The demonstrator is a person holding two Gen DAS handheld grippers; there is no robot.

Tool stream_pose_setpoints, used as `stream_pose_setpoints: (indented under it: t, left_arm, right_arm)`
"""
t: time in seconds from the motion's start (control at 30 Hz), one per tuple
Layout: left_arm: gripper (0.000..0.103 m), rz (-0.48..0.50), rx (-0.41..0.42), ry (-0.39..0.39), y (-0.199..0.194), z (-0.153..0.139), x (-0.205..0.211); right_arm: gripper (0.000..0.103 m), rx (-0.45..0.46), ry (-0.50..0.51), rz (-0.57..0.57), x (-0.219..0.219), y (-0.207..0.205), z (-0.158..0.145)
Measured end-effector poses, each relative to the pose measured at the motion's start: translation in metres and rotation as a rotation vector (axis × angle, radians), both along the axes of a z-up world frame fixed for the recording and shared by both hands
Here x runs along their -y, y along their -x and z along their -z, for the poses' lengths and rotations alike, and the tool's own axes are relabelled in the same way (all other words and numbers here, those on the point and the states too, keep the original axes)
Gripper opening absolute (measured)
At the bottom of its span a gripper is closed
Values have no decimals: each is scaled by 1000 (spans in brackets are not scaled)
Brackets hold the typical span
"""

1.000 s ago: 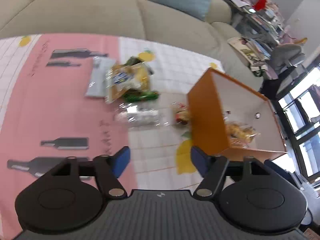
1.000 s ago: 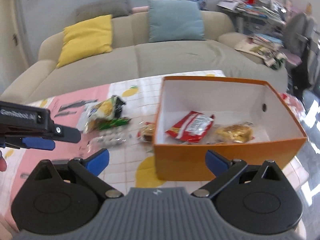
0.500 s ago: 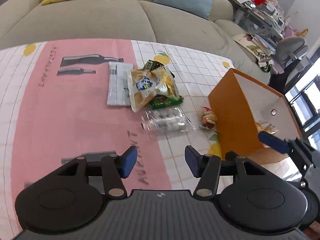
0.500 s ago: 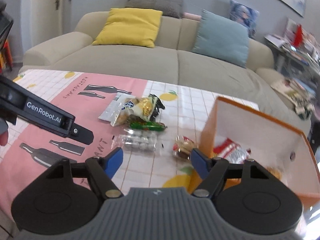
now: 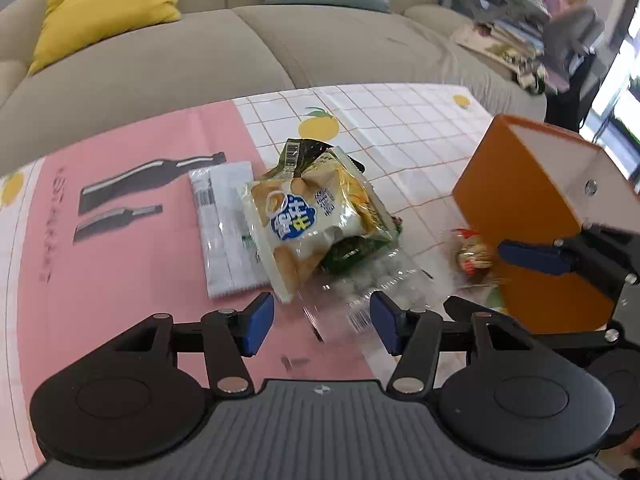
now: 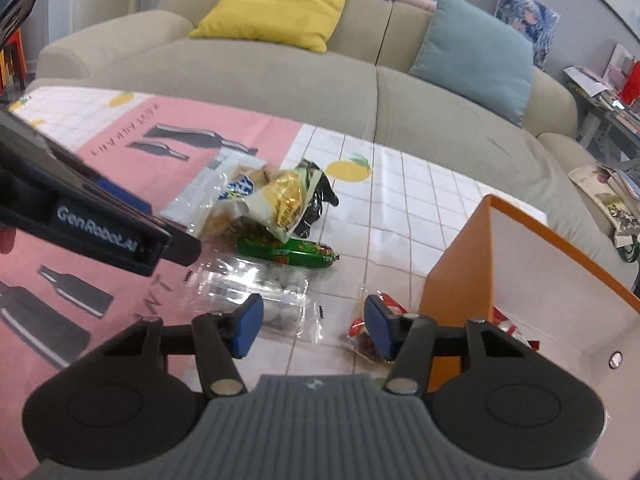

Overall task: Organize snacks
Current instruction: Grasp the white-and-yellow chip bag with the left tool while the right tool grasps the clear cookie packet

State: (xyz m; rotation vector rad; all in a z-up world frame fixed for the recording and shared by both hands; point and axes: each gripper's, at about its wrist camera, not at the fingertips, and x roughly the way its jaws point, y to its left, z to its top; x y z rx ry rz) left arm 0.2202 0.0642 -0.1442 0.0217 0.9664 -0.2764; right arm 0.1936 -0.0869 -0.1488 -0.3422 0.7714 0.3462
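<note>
Tablecloth (image 6: 400,200) beside orange box (image 6: 456,280) carries roughly five unpacked snacks; left gripper (image 5: 322,322) half-open, right gripper (image 6: 312,326) closing, both empty.

Two matte black hand-held tools are being shown. On the left gripper (image 5: 322,322), blue rectangular pads (image 5: 259,322) are being carried at the fingertips, with silver screws behind them on the black linkage arms. A grey ribbed plate between two round black discs is being seen behind the fingers of the right gripper (image 6: 312,326). White "GenRobot.AI" lettering is being displayed along the left tool's side.
</note>
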Motion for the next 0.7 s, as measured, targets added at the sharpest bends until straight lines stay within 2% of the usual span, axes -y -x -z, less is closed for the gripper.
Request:
stream_pose_setpoints:
  t: [0.17, 0.27, 0.33, 0.4, 0.47, 0.53, 0.6, 0.7]
  left_arm:
    - [65, 9, 3, -22, -22, 12, 0]
    - [65, 24, 14, -57, -31, 19, 6]
    - [63, 30, 29, -81, -34, 22, 11]
    - [46, 34, 44, -94, -35, 24, 14]
    - [34, 32, 53, -111, -36, 25, 17]
    - [30, 23, 71, -129, -33, 24, 20]
    - [24, 9, 81, -131, -30, 23, 20]
    - [22, -16, 89, -114, -25, 20, 18]
  right_arm:
    - [54, -18, 8, -17, -2, -12, 11]
    - [54, -33, -4, 2, -1, -17, 18]
    - [54, -11, 9, 30, -1, -16, 20]
    - [57, 48, 55, 60, -5, -11, 21]
    - [58, 95, 97, 79, -8, -6, 24]
    - [58, 128, 139, 99, -13, -2, 27]
    - [58, 164, 222, 122, -23, 2, 34]
    - [57, 191, 311, 162, -33, 3, 43]
